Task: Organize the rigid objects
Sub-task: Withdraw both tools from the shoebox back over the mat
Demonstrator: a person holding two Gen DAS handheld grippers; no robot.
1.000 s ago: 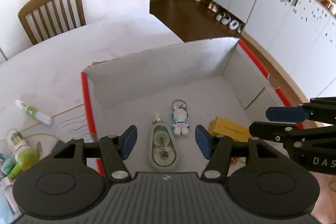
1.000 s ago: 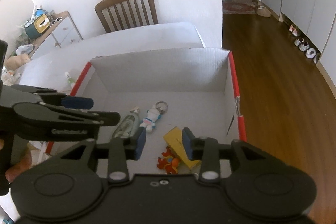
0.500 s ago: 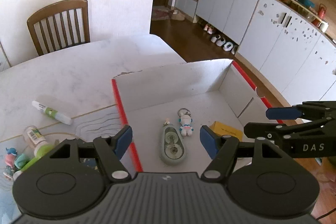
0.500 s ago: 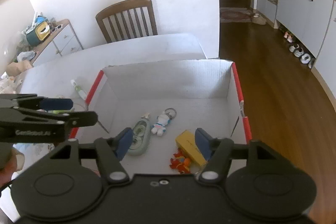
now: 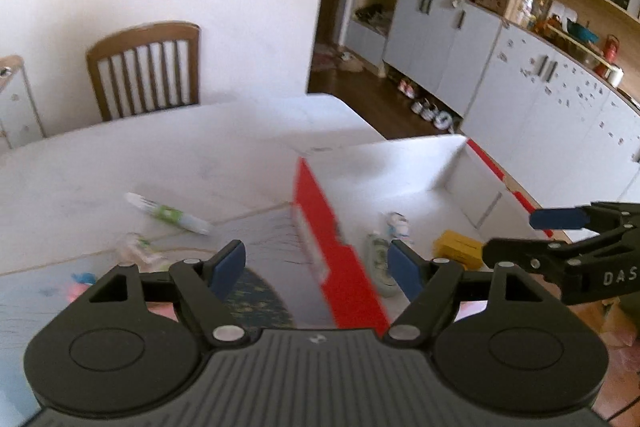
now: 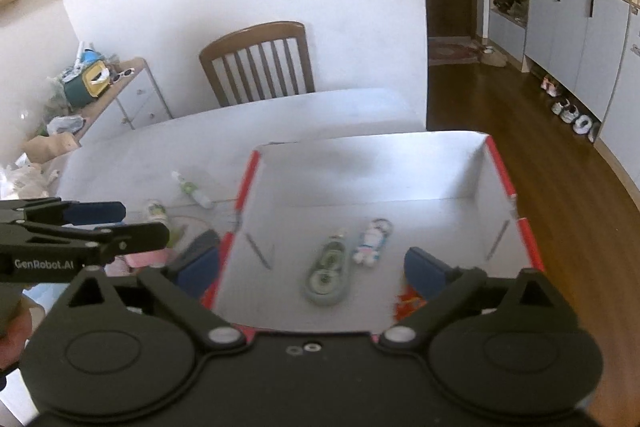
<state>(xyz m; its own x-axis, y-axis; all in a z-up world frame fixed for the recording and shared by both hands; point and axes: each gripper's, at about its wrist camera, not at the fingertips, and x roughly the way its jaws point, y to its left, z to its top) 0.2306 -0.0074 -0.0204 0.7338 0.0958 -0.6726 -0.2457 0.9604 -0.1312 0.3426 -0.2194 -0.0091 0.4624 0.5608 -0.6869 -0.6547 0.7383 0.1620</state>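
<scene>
Pale-green oval correction-tape dispenser [image 6: 326,273] in red-edged white cardboard box [image 6: 502,171]; astronaut keychain [image 6: 372,241] at its 2 o'clock (both grippers [image 5: 316,263] [image 6: 312,269] spread, empty).

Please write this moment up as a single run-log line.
left gripper: open, empty | right gripper: open, empty | box: correction tape, astronaut keychain | table: green-white tube

tape dispenser [image 6: 326,273] in box [image 6: 372,163], marker [image 6: 192,189] left outside

One box [image 6: 502,167] (four items inside)
</scene>
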